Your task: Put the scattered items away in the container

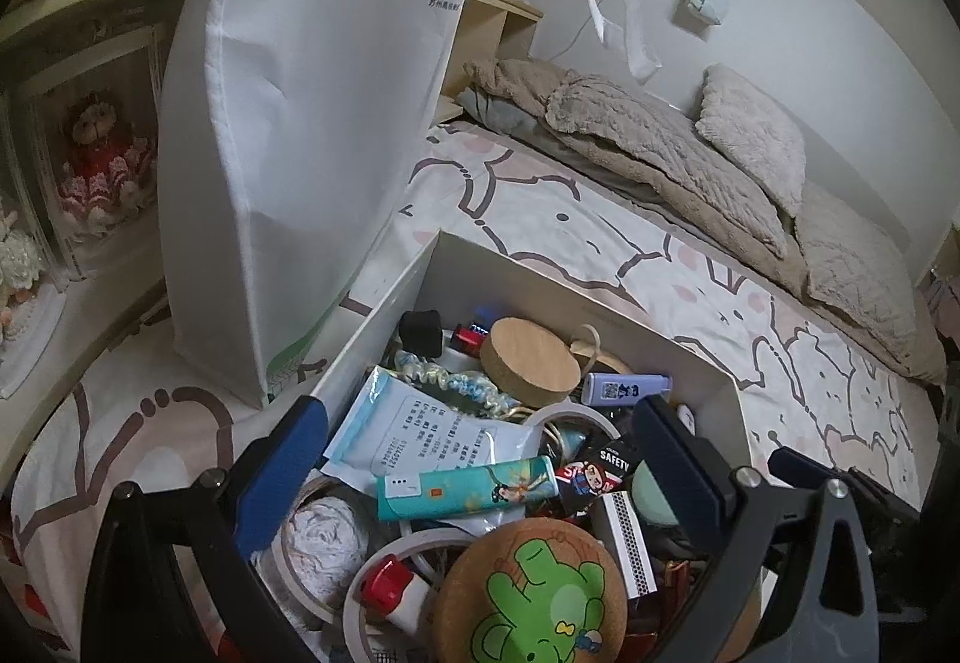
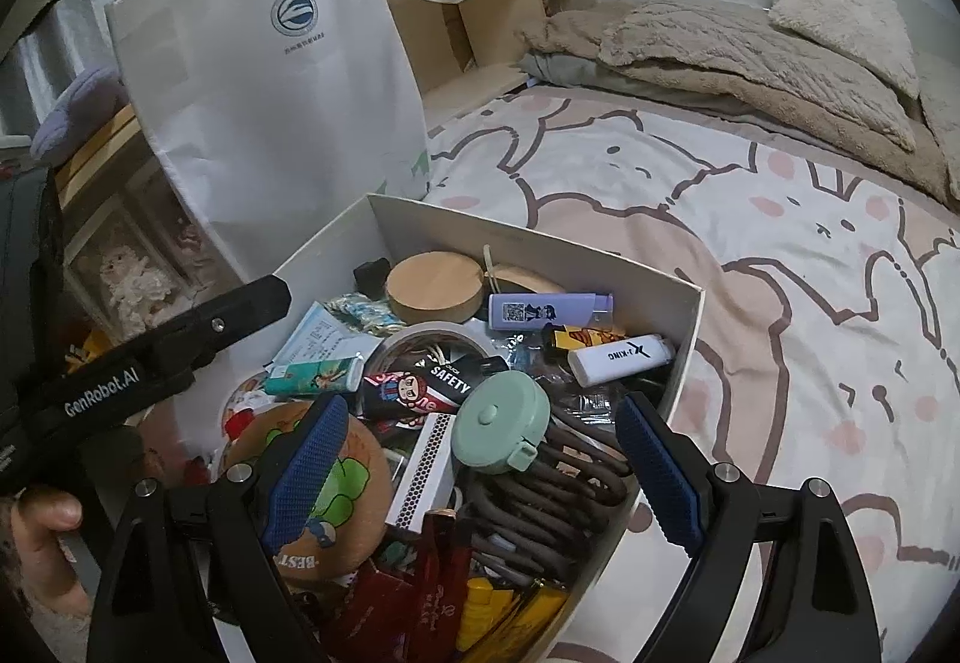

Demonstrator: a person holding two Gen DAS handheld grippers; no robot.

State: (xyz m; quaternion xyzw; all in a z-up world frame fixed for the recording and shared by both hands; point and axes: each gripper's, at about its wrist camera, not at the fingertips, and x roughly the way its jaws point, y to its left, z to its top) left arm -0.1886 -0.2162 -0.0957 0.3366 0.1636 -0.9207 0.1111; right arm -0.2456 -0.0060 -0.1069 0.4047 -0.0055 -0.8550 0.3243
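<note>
**Desk:** What do the two wrist views show?

**Photographer:** A white box (image 2: 684,339) on a cartoon-print bed (image 2: 780,243), crammed with small clutter. The left gripper (image 1: 480,459) hangs over it with its jaws spread wide and nothing between the pads; beneath them, at lower centre of the left view, lies a teal lighter (image 1: 465,486) on top of the heap. The right gripper (image 2: 480,468) hovers open and empty too, at the bottom of its own frame, above a mint-green round case (image 2: 501,417) and a matchbox (image 2: 423,468).

**Desk:** So where are the scattered items?

**Photographer:** As far as the frames show, inside the box: a wooden lid (image 2: 435,288), a purple lighter (image 2: 549,310), a white lighter (image 2: 621,357), a tape roll (image 2: 435,342), a cork coaster (image 1: 534,597) with a green bear. No loose item shows on the sheet around the box.

**Desk:** Why the wide jaws?

**Photographer:** My reading: a drop, not a pick. Both tilt down over the pile, clear of it. A white tote bag (image 2: 270,111) stands upright just behind the box, at upper left.
</note>
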